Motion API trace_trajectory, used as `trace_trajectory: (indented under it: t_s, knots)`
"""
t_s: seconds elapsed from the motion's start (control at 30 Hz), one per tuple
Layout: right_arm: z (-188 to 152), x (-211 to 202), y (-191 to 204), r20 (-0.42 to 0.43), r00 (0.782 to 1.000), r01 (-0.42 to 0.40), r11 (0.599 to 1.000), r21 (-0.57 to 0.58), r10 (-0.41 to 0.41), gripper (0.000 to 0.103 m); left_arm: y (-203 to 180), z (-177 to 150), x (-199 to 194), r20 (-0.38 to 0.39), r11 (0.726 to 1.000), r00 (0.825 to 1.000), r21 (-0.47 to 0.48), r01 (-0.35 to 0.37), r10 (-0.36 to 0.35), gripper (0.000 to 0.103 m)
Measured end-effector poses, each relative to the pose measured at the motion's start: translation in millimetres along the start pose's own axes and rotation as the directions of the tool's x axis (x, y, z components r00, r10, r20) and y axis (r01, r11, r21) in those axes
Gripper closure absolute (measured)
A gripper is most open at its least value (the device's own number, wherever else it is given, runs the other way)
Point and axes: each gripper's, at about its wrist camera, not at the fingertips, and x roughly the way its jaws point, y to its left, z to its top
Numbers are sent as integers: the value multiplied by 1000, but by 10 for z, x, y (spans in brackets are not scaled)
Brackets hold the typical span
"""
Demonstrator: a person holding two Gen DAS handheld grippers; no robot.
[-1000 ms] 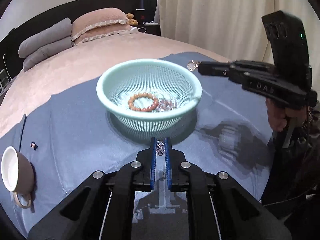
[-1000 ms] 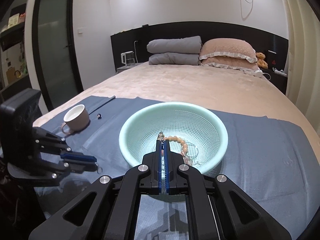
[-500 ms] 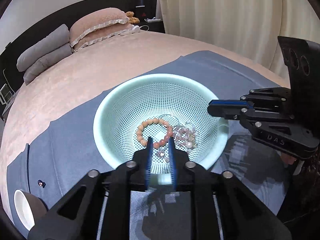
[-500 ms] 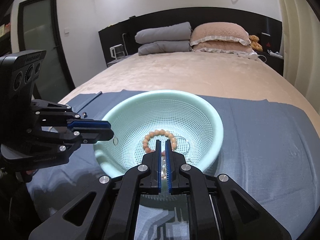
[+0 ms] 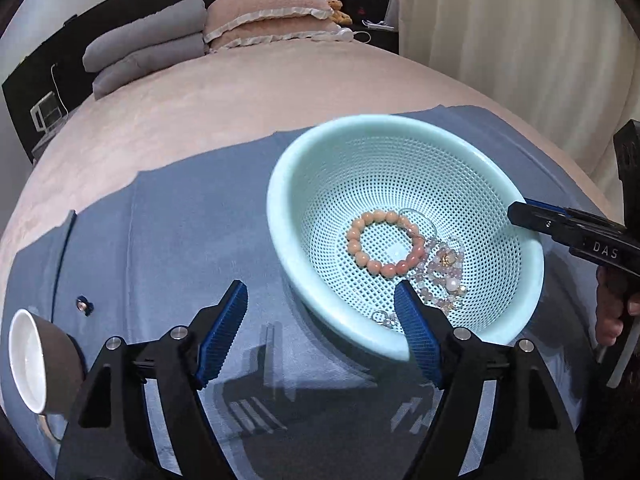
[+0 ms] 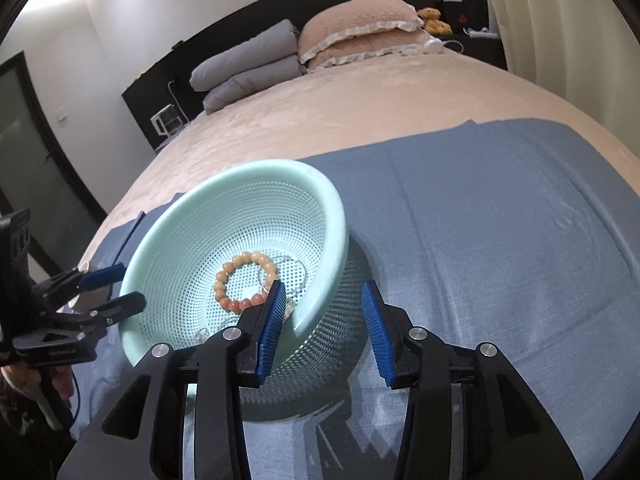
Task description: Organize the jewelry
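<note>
A mint-green perforated basket (image 5: 304, 264) sits on a blue cloth (image 5: 168, 240) spread across the foot of a bed (image 5: 224, 112). The basket is round, so we cannot give it a long axis; its open mouth faces up.

In its bottom we see the jewelry. A bracelet of round orange-pink beads (image 5: 362, 256) lies flat as a closed ring. Touching its right side is a tangle of pale pink and clear beaded pieces (image 5: 442, 272) with a small gold charm and a pearl. A thin clear hoop (image 5: 420, 216) rests just behind the bracelet. From the right wrist view, the bead bracelet (image 6: 224, 280) is seen again in the basket (image 6: 332, 216).

Our left gripper (image 5: 320, 296) hangs above the basket's near rim. Its blue-padded jaws are spreading wide, with one finger over the cloth and the other over the basket. Nothing is gripped between them.

Our right gripper (image 6: 322, 292) straddles the basket's right rim. Its jaws are also opening, one finger inside the basket and one outside, and the pads press on nothing.

In the left wrist view the right gripper (image 5: 524, 214) reaches over the far rim, and the white letters "DAS" are readable on its body.

A brown cup with a white inside (image 5: 36, 360) lies tilted on the cloth, well apart to the left. A small dark stud-like item (image 5: 83, 303) sits near it. Grey pillows (image 5: 148, 40) and frilled pink pillows (image 5: 268, 12) rest at the headboard, beside cream curtains (image 5: 500, 40).
</note>
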Motion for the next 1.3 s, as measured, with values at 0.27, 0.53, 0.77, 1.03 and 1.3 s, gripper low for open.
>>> trace_trajectory:
  t_s: [0.27, 0.53, 0.77, 1.03, 1.3]
  knots:
    - [-104, -10, 205, -57, 998, -22, 999, -49, 20, 75, -182, -78, 111, -20, 999, 999, 4, 40, -40, 40]
    - [-207, -246, 330, -55, 997, -64, 995, -72, 60, 74, -169, -213, -146, 1, 999, 999, -29, 45, -45, 40]
    - [-431, -446, 490, -55, 996, -75, 993, -95, 70, 72, -190, -410, -403, 20, 1000, 999, -15, 27, -26, 40]
    - [-692, -568, 564, -78, 994, -83, 990, -113, 74, 72, -195, -689, -517, 9, 999, 1000, -30, 25, -25, 40]
    - [-774, -533, 544, -84, 994, -83, 991, -106, 74, 65, -157, -787, -541, 26, 999, 1000, -36, -2, 3, 27]
